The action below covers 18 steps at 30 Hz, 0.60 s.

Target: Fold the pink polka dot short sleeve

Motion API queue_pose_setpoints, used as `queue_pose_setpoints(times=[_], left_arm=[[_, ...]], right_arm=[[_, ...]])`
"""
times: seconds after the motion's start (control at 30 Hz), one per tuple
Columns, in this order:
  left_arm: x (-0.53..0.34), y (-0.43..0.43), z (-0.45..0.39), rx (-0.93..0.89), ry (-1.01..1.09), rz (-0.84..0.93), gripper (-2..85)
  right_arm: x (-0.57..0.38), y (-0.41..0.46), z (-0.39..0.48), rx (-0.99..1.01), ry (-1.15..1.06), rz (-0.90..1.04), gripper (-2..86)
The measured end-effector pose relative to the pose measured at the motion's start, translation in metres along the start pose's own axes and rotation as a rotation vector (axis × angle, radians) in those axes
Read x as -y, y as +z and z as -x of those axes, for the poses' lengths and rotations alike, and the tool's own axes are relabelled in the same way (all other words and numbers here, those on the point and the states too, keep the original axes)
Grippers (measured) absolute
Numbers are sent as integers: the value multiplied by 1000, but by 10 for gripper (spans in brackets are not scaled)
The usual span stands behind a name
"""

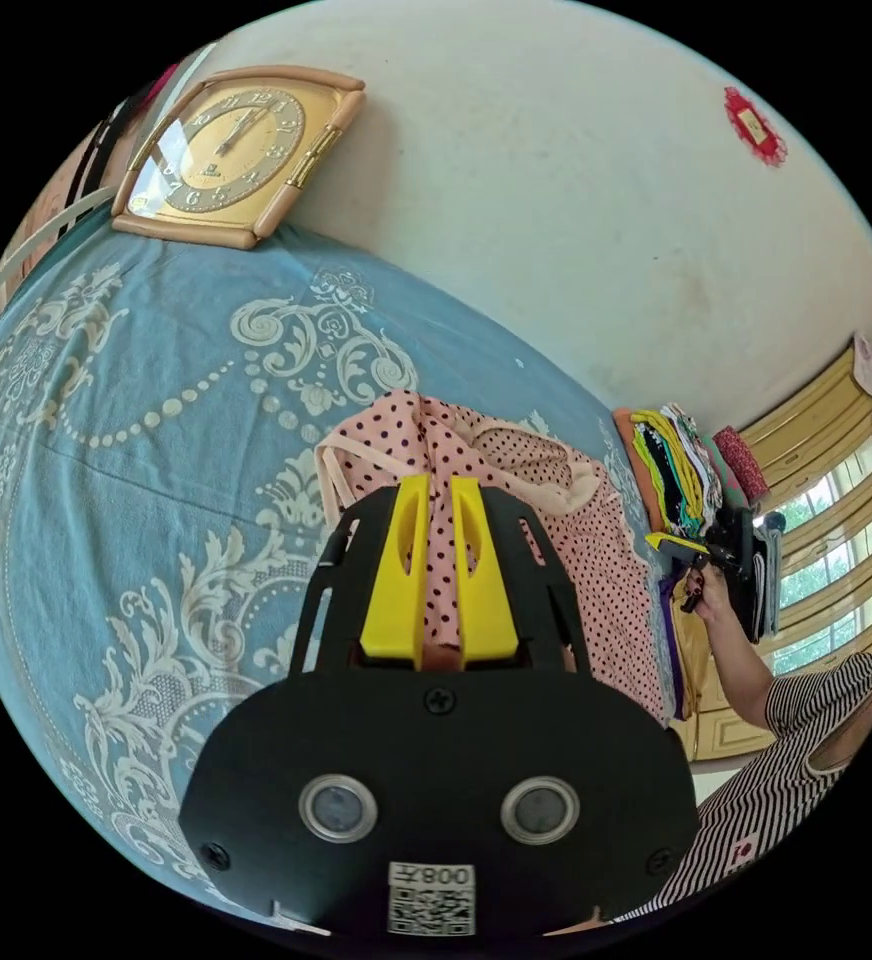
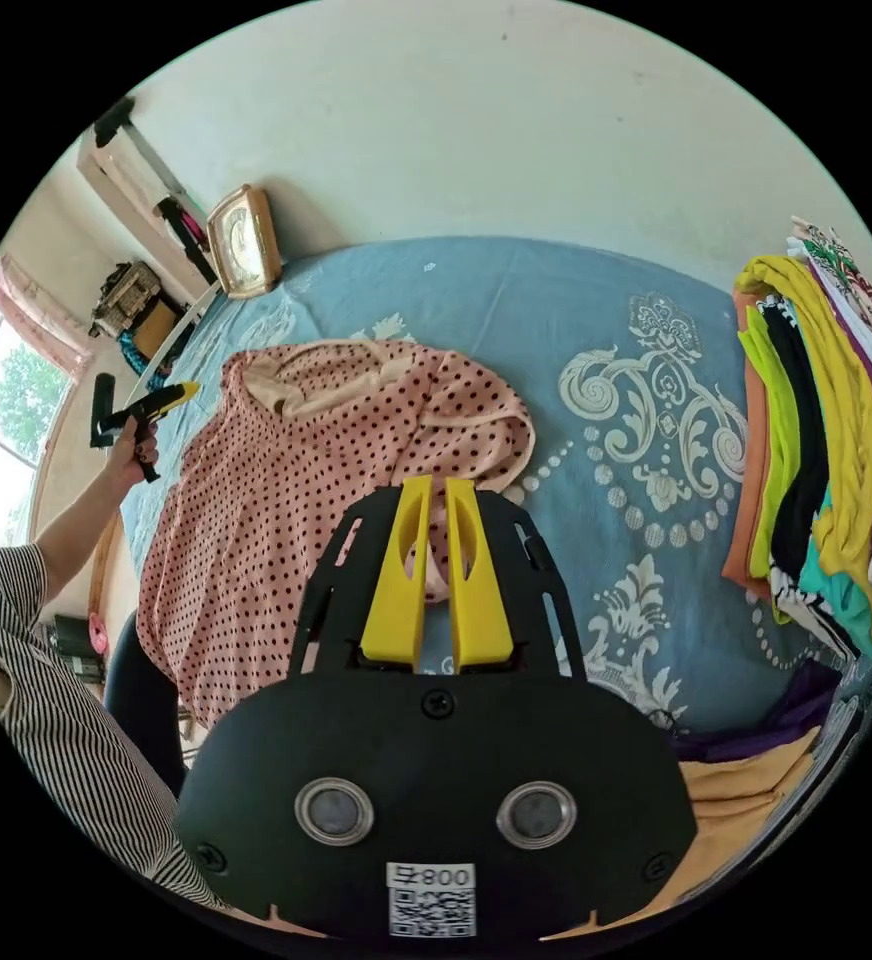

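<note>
The pink polka dot shirt (image 2: 336, 470) lies on the blue bed (image 2: 616, 300), left of the clothes pile (image 2: 816, 440). The left claw (image 1: 439, 490) is clamped on its fabric. The right claw (image 2: 436, 492) has jaws nearly together, pinching the shirt's near edge

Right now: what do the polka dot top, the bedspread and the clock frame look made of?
Polka dot top: thin, soft woven fabric, matte; it drapes and creases loosely.
Bedspread: smooth printed cloth, slight sheen, perhaps cotton or a blend.
Clock frame: glossy tan moulding, likely plastic; wood not excluded.
</note>
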<state>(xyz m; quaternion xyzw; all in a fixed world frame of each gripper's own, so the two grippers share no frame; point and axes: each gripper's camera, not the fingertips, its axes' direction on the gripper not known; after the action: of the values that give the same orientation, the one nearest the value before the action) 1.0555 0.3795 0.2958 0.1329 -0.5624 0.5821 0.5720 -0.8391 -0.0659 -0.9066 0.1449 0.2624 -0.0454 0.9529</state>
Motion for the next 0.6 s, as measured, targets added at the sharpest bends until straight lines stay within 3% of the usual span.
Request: queue_pose_setpoints(times=[0.1, 0.13, 0.2, 0.3, 0.43, 0.6], left_arm=[[-1, 25, -12, 36, 4, 87, 32], [2, 31, -16, 20, -7, 96, 33], [8, 33, -28, -27, 16, 63, 36], [30, 41, -63, -58, 142, 47, 46], [66, 82, -117, -36, 338, 167, 65], [89, 132, -152, 47, 423, 295, 71]], right_arm=[[-22, 44, 5, -31, 22, 124, 0], [-31, 38, 1, 22, 52, 40, 0], [-31, 36, -7, 64, 101, 53, 2], [-27, 21, 2, 22, 117, -21, 5], [23, 15, 57, 67, -37, -98, 23], [114, 58, 148, 19, -256, -59, 37]])
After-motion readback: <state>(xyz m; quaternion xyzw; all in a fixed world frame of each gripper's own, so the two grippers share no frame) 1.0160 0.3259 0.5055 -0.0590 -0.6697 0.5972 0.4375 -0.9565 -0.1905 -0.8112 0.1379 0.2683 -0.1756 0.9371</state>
